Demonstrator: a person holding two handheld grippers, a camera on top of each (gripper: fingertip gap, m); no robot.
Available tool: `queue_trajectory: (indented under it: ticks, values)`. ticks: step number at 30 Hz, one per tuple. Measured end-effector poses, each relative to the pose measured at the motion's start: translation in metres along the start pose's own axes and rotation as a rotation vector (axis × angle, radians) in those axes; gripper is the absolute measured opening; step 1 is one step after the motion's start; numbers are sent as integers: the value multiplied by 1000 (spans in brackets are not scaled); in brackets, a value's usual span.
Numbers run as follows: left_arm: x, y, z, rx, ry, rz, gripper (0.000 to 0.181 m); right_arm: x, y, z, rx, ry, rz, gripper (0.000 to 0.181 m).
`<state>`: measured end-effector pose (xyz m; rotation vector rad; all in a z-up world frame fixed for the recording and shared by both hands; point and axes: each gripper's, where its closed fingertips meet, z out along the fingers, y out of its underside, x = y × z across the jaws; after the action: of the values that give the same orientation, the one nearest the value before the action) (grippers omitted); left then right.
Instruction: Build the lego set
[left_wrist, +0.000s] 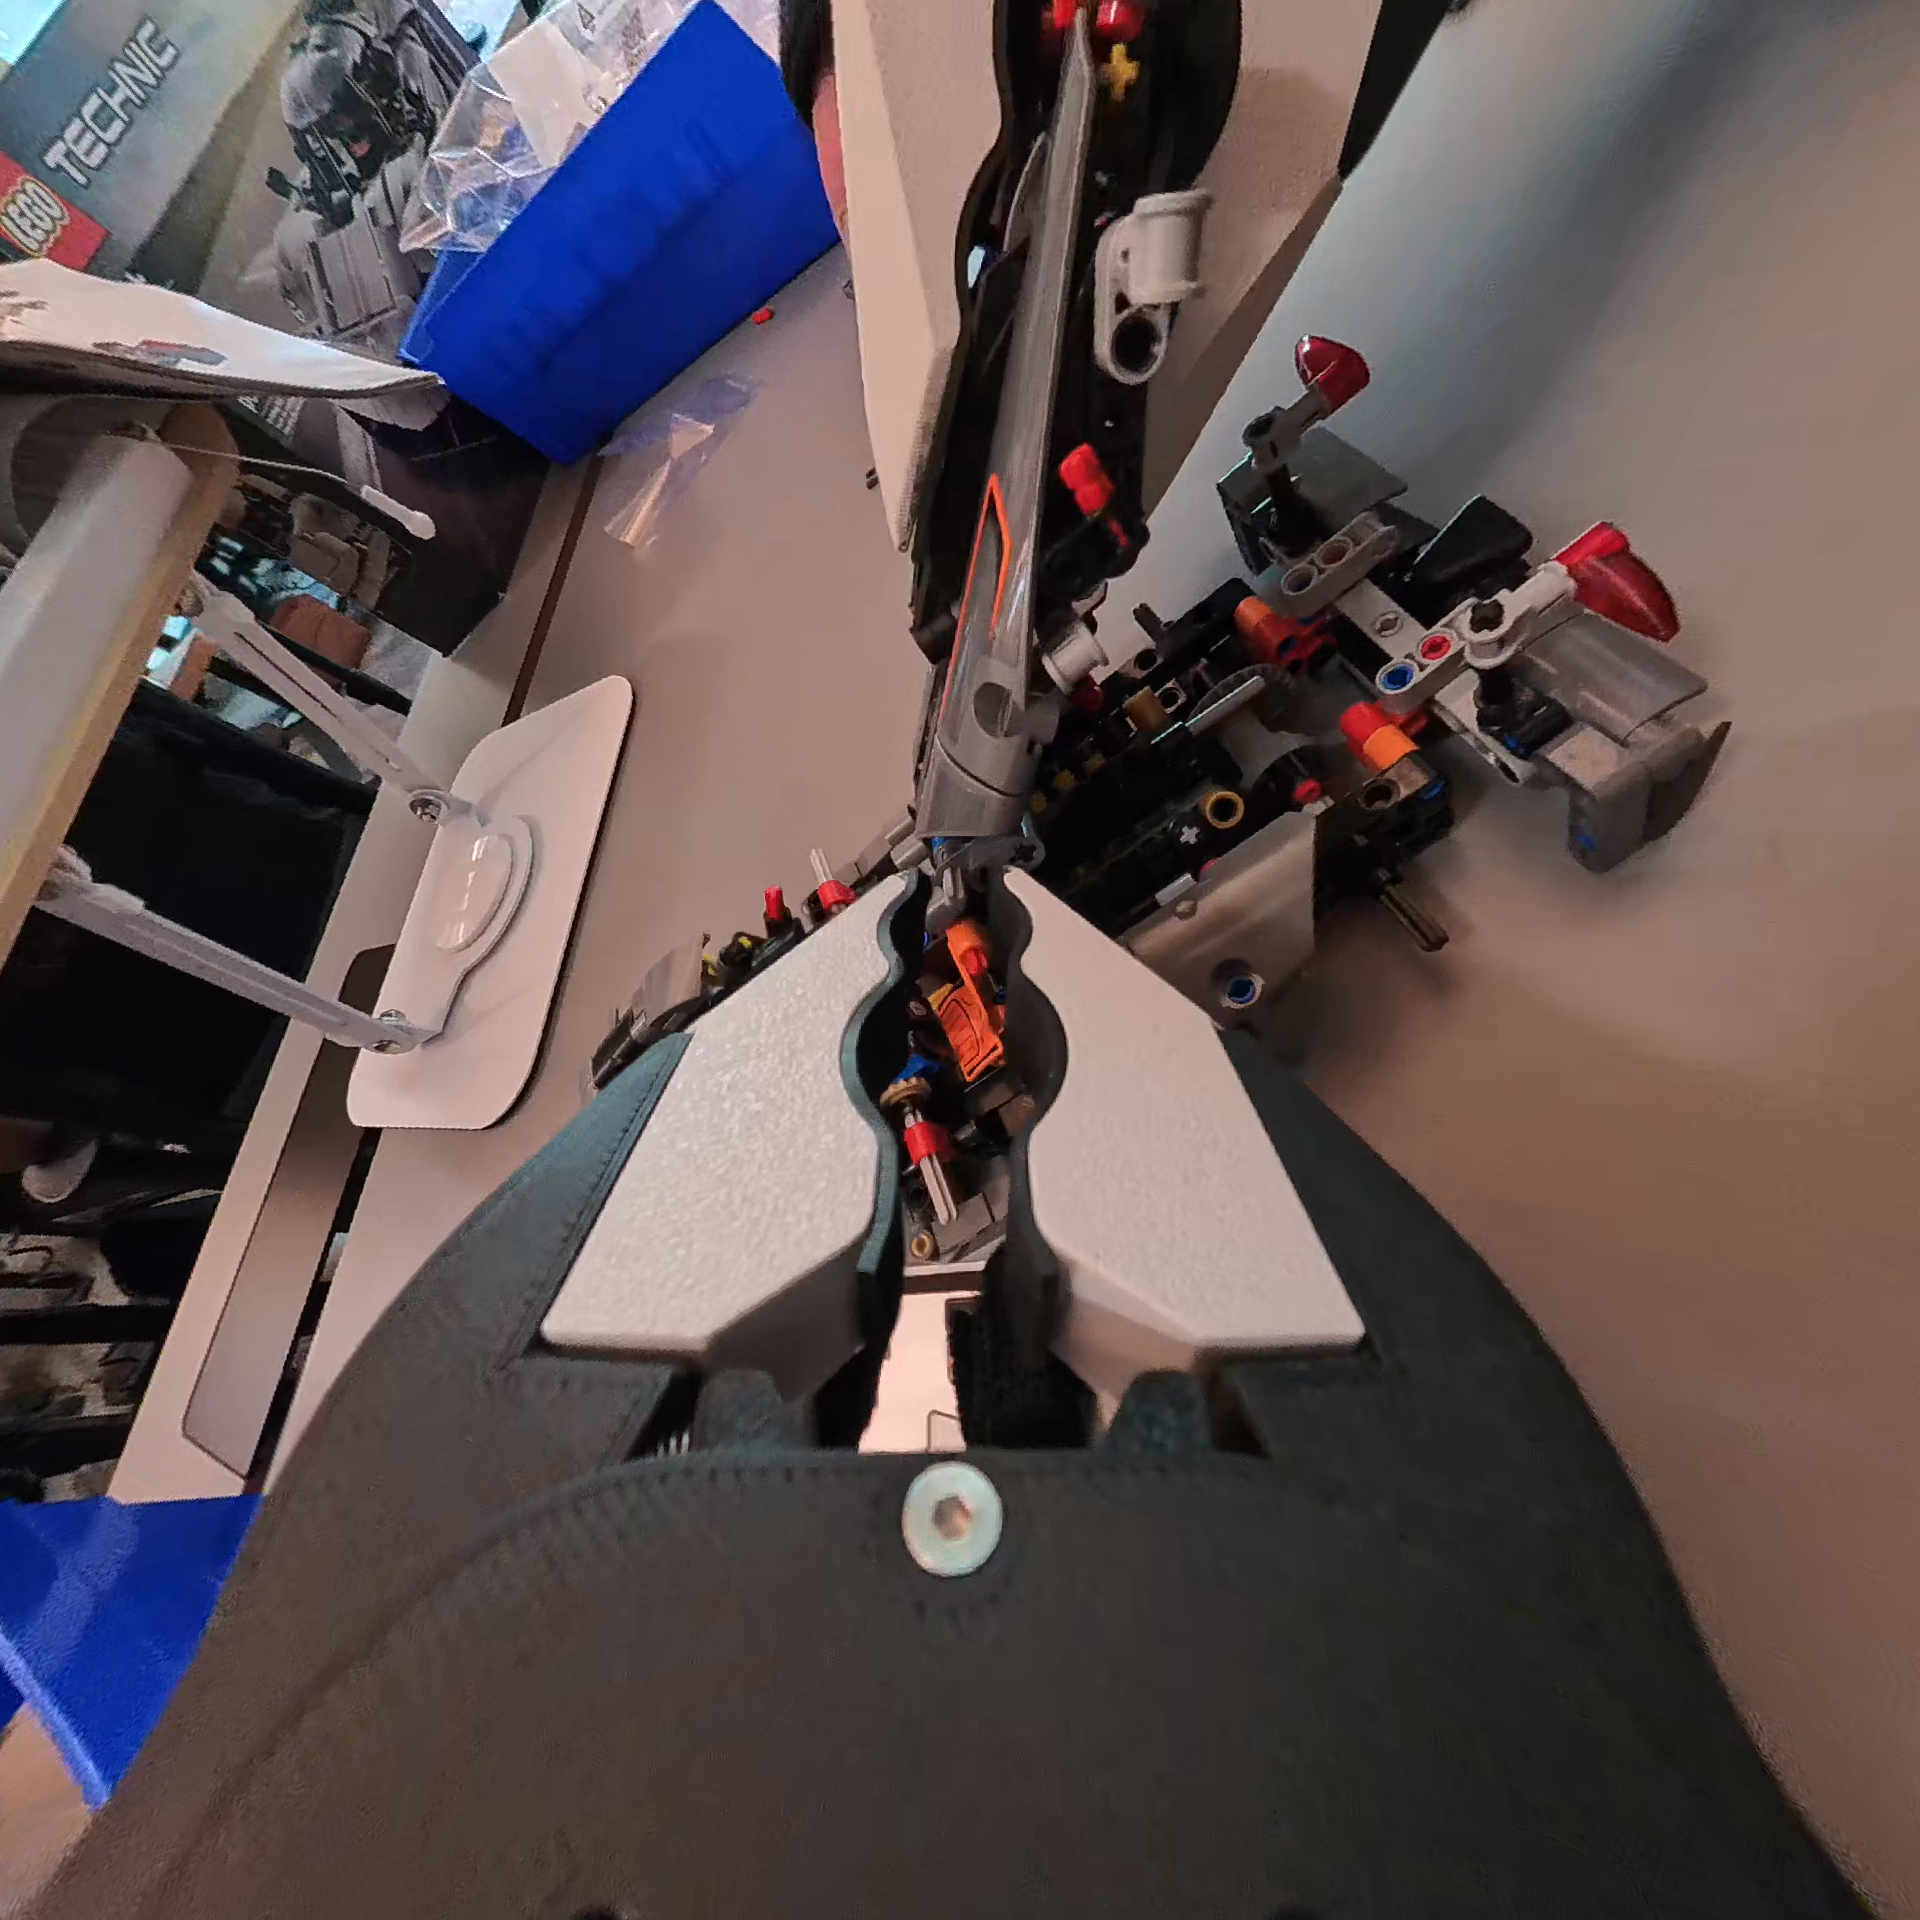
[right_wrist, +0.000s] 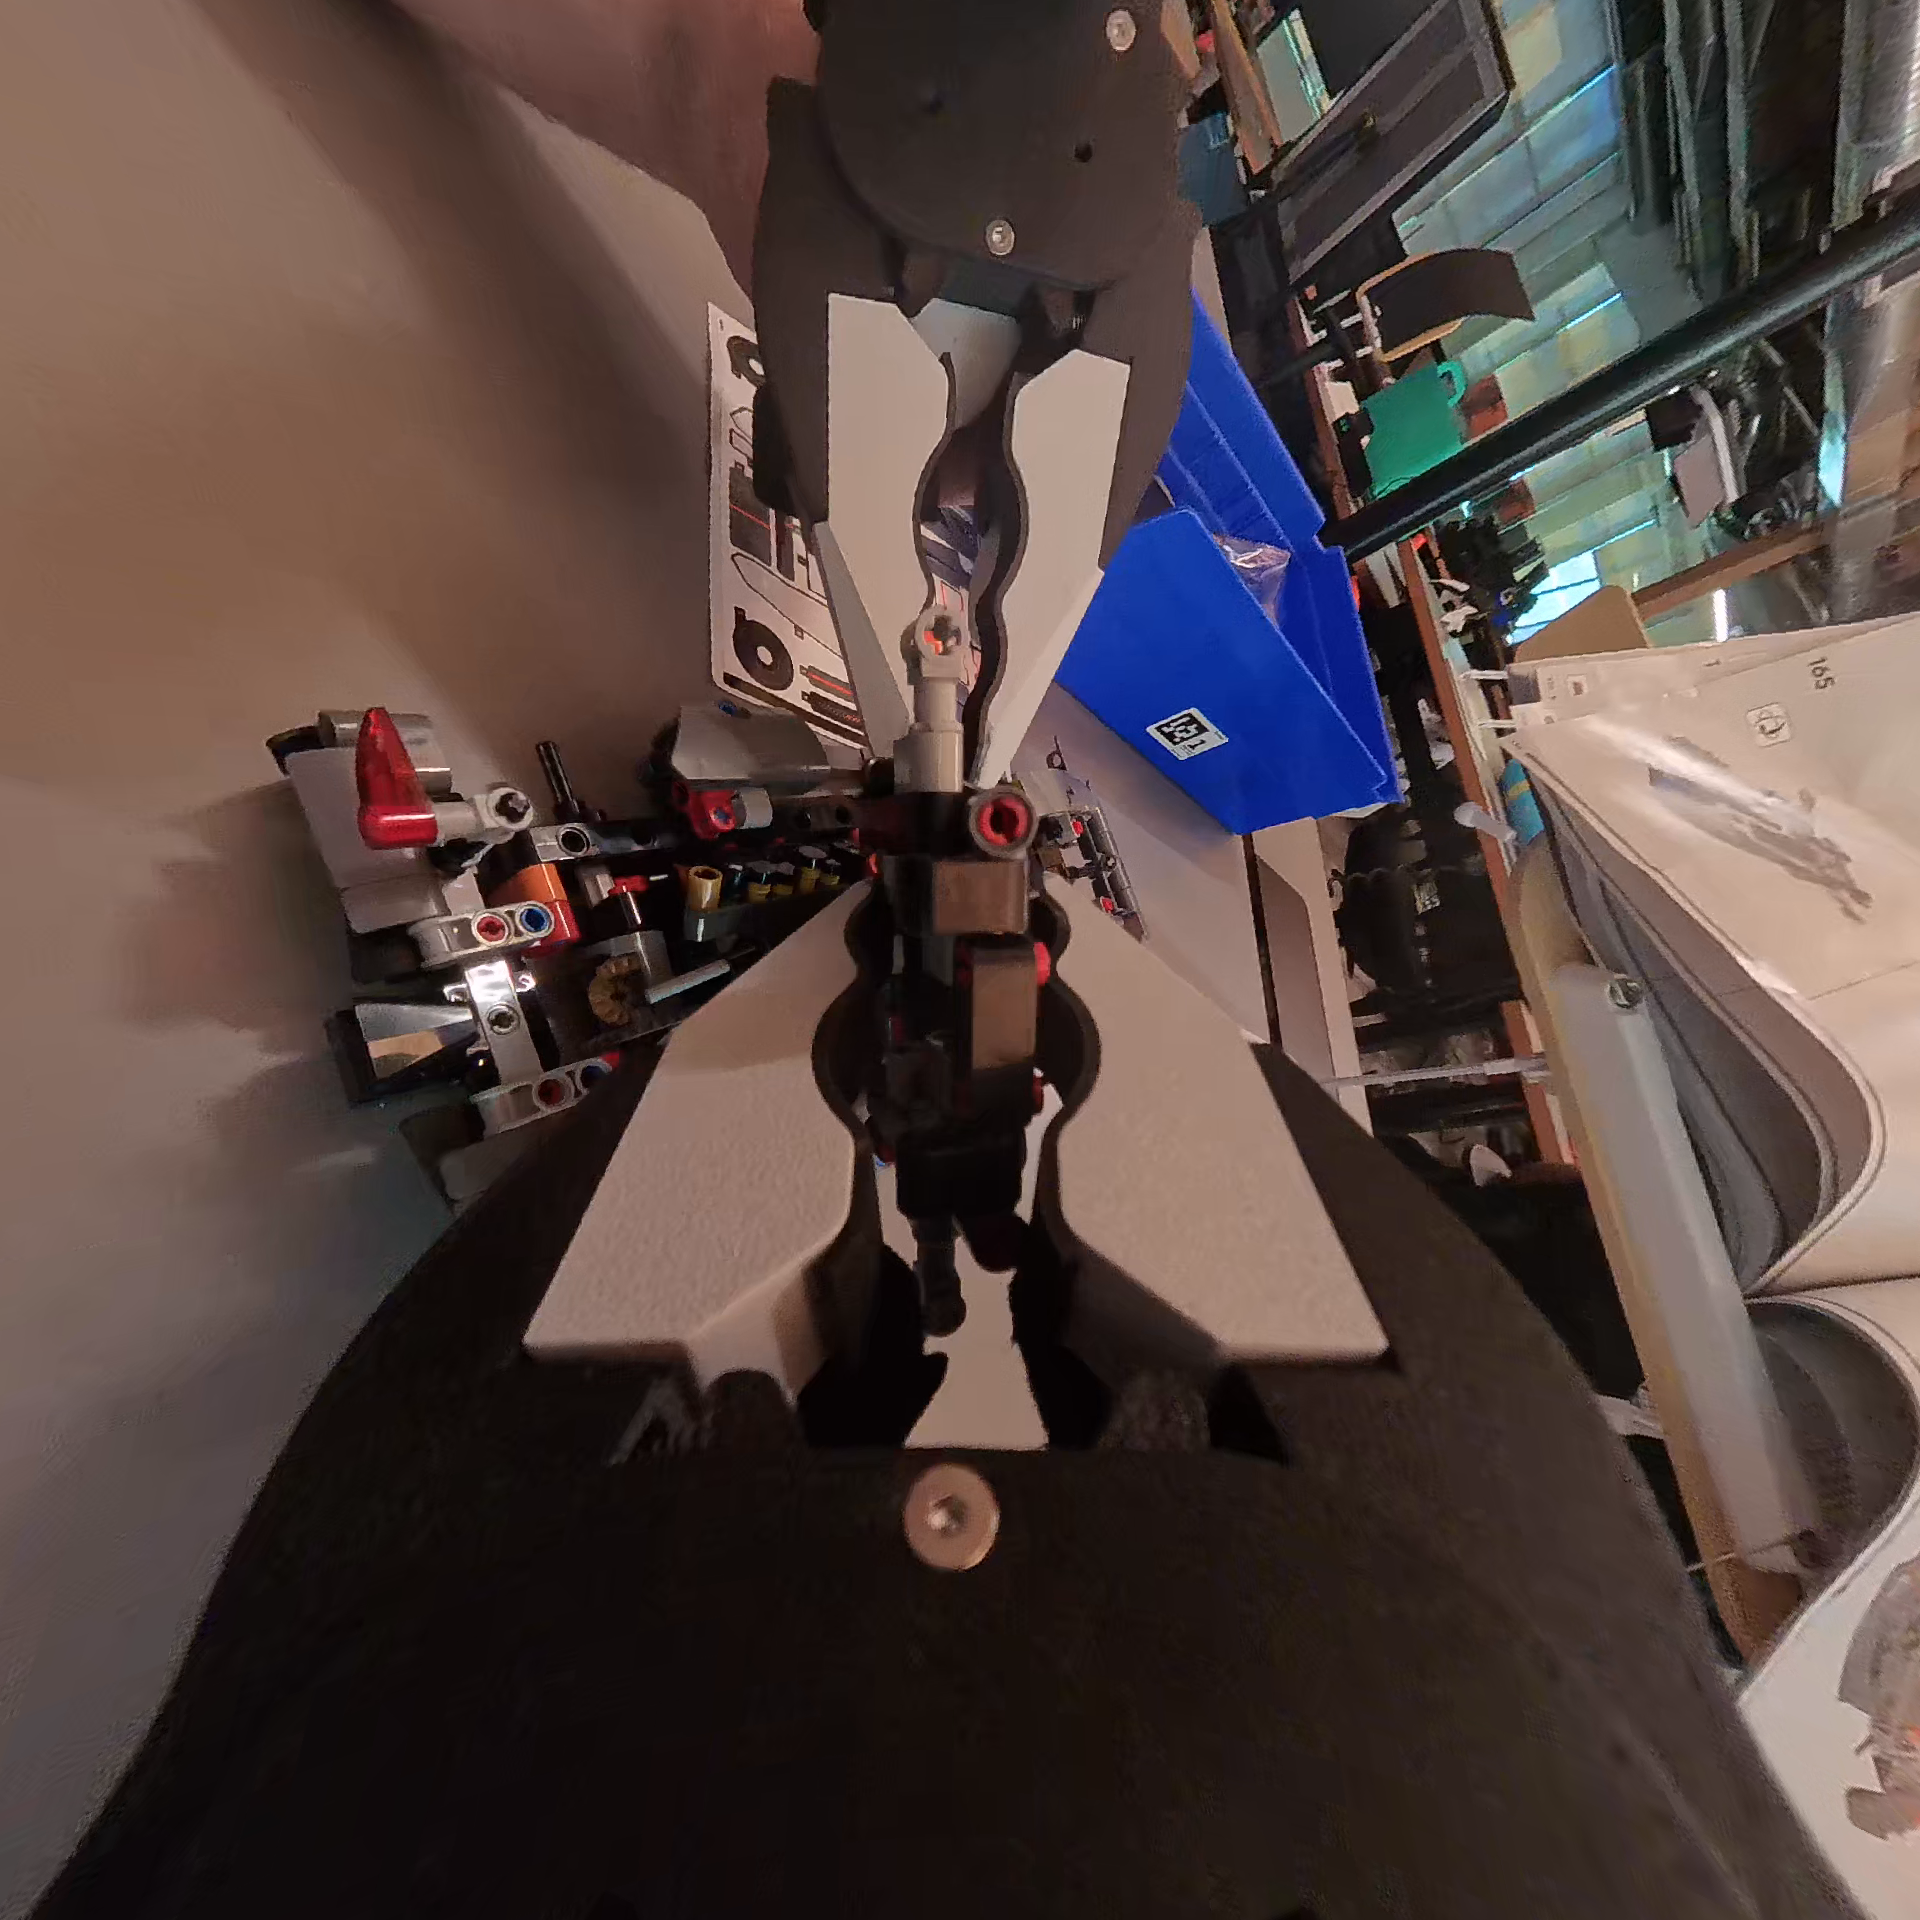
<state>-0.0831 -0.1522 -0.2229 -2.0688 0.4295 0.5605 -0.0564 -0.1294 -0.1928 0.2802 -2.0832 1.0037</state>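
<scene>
left claw (left_wrist: 961, 904) nearly closed, pinching one end of the lego subassembly (left_wrist: 1013, 582), orange and red parts visible between its fingers. right claw (right_wrist: 951, 831) also pinching, clamped on the other end of the same piece, dark block and red pin in the gap; it shows farther off in the left wrist view (left_wrist: 1039, 156). the subassembly is a long grey panel with an orange stripe, held off the worktop (left_wrist: 1558, 1143) between the two claws. main lego model (left_wrist: 1403, 707) lies on the worktop just beside and under the claws, red cones at its far end. behind: blue bin (left_wrist: 623, 239), lego box (left_wrist: 156, 156), sticker sheet (right_wrist: 753, 582), open instruction book (right_wrist: 1714, 831) on a stand.
</scene>
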Motion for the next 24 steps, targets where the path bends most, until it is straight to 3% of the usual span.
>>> queue_trajectory:
  ticks: [24]
  values:
    - [2,-2,6,4,2,29,0,1,14,-2,55,-60,54,25]
